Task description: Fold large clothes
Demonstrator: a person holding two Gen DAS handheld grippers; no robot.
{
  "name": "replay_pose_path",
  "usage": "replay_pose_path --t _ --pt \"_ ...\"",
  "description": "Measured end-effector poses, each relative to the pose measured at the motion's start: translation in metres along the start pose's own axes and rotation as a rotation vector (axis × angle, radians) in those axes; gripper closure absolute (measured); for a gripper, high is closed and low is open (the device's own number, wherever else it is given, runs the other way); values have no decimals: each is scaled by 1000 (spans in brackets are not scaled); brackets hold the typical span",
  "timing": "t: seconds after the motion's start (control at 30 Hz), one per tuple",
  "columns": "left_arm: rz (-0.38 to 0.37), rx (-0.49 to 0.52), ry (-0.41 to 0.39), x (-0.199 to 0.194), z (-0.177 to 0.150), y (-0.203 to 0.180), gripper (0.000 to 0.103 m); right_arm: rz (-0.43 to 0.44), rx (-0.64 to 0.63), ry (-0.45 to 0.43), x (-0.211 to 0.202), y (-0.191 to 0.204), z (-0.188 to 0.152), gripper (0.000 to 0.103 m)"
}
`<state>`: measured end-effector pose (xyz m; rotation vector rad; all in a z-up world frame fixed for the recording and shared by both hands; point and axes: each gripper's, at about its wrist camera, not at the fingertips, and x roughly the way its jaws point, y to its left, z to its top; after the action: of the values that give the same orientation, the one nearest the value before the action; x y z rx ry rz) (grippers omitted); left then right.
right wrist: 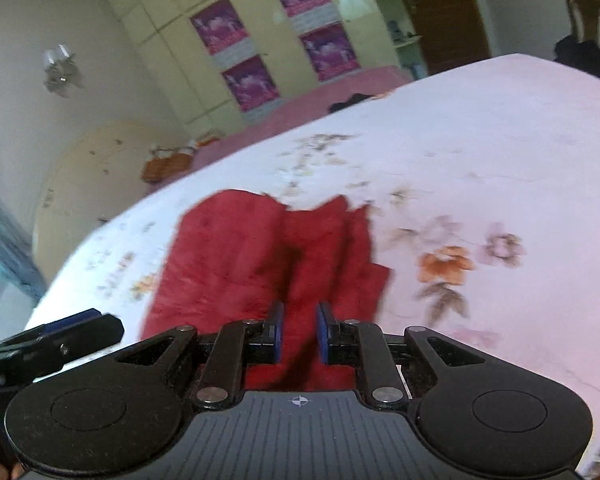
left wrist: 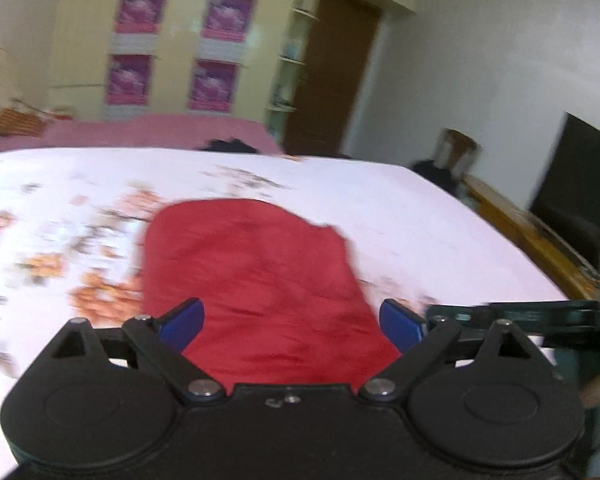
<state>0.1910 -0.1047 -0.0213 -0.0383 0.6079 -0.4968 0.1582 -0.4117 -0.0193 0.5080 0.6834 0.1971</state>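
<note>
Here, a red garment (left wrist: 256, 280) is seen lying on a bed covered by a white floral sheet (left wrist: 400, 216), in the lower middle of the left wrist view, its far end rounded and its near end running under the gripper body. The left gripper (left wrist: 292, 322) is held above it with the blue fingertips (left wrist: 182, 322) spread wide to either side of the cloth; nothing is caught between them.

In the right wrist view the same garment (right wrist: 236, 264) is shown in the centre of the frame, folded into several lengthwise layers with a ragged far edge. The right gripper (right wrist: 299, 332) is seen with its blue pads (right wrist: 278, 332) drawn close, a narrow gap left between them, and red cloth visible in that gap. Whether the cloth is actually pinched cannot be told, since the pads do not appear to meet on it.

The left gripper (right wrist: 60, 338) is also glimpsed at the lower left edge of the right wrist view, just beside the garment.

At the top of both views a cream wardrobe (left wrist: 180, 40) bearing four magenta posters (left wrist: 140, 8) is seen, with a brown door (left wrist: 332, 76) to its right. A wooden chair (left wrist: 456, 152) is seen at the right, beyond the bed. Both pictures are blurred.
</note>
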Motion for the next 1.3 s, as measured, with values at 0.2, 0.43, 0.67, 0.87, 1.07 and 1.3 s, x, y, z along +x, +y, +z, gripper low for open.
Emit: replay_pose_path --t 0.2,0.43,0.67,0.87,1.07,1.3 --pt "182 -51 61 17 -20 53 20 29 -50 14 21 24 -6 23" --pt "132 -34 102 46 -42 47 37 17 -60 162 56 28 -27 59" --pt "59 -3 112 66 -49 28 39 10 -45 158 44 16 -34 95" --pt "60 50 133 76 -52 15 21 -37 35 197 46 -16 -47 96" --pt "69 -13 196 95 -63 24 16 -31 48 217 64 -37 -61 96" --pt "69 -76 204 90 -58 25 15 -56 -60 236 42 -30 -51 87"
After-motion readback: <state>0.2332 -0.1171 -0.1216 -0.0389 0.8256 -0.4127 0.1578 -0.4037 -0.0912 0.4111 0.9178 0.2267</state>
